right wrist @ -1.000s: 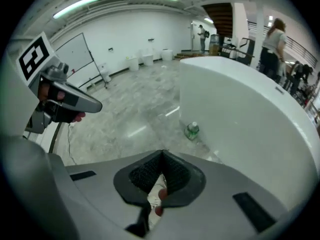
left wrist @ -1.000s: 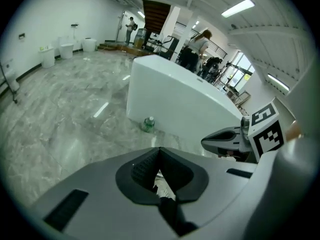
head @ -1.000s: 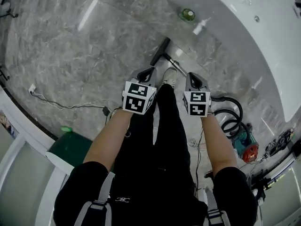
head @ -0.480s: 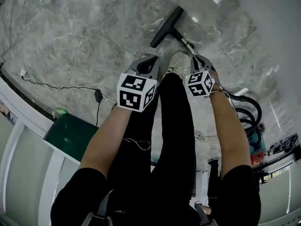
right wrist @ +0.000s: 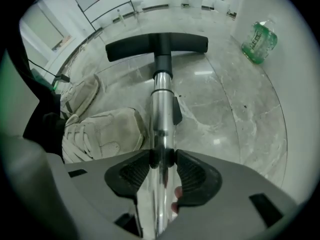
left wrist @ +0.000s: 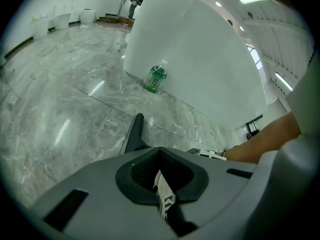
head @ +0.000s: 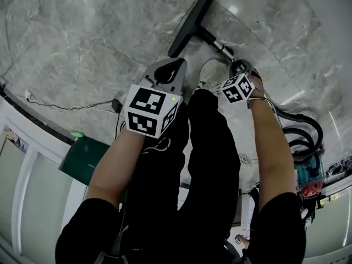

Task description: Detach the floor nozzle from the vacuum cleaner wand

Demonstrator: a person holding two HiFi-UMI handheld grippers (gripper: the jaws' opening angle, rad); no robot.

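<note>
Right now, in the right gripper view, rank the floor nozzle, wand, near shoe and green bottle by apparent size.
1. near shoe and wand: about alike; the wand runs right up to the camera, so I leave them unranked.
2. floor nozzle.
3. green bottle, smallest.

Chrome wand (right wrist: 161,109) between just-opened jaws of right tongs (right wrist: 162,159); black floor nozzle (right wrist: 156,44) ahead, beige shoes (right wrist: 100,131) at left.
</note>
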